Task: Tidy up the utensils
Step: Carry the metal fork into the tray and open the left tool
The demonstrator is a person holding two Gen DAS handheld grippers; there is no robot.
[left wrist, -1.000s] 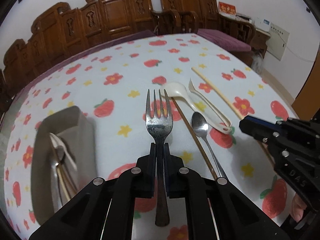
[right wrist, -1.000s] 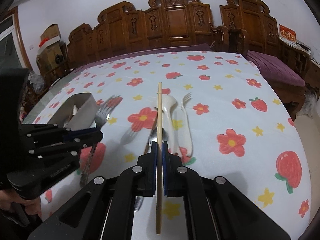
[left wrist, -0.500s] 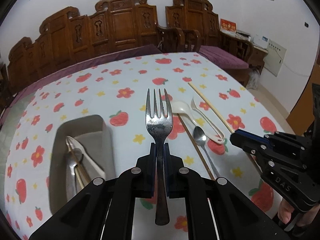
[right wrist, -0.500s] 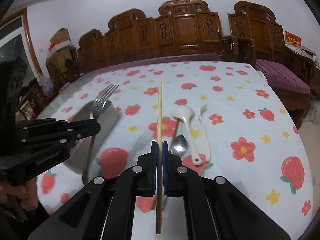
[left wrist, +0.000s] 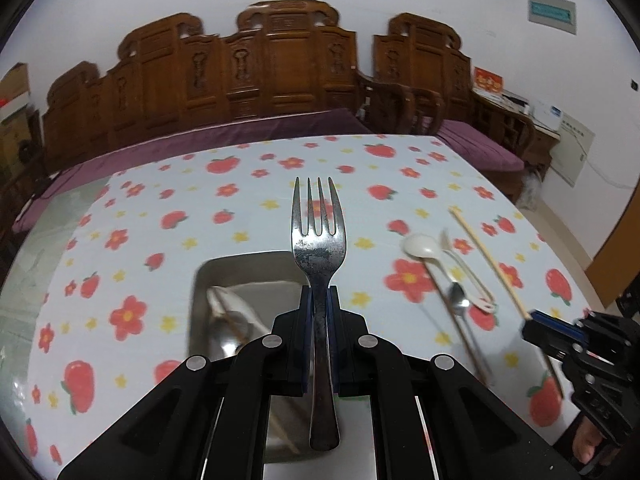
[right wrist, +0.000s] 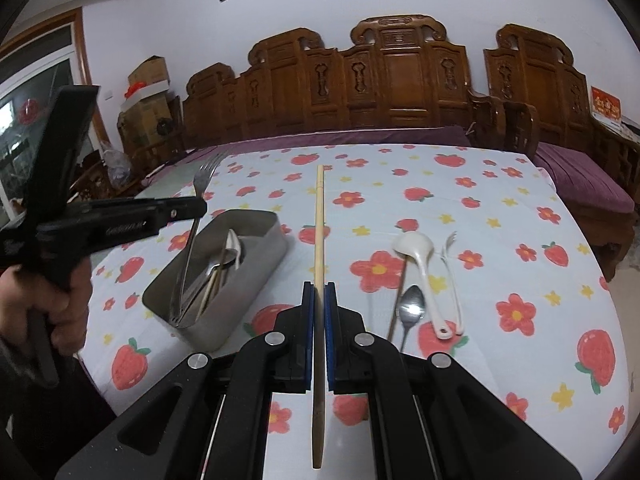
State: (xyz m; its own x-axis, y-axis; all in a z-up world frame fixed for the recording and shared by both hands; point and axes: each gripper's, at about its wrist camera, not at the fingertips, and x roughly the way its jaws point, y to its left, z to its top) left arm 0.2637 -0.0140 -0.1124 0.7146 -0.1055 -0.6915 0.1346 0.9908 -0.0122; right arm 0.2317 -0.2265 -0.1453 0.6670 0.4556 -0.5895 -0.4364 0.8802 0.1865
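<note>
Steel tray [right wrist: 256,240] at left on the flowered tablecloth [right wrist: 500,208], holding spoons and chopsticks. Above it, left gripper [left wrist: 318,300] clamped tight on a metal fork [left wrist: 319,240], tines up and forward, handle end over the tray. Further right, right gripper [right wrist: 319,296] closed on a single wooden chopstick [right wrist: 319,220], held clear of the cloth. Rightmost, lying close together on the cloth: another chopstick [right wrist: 398,300], metal spoon [right wrist: 412,306], white ladle spoon [right wrist: 420,260], white plastic fork [right wrist: 452,276].
</note>
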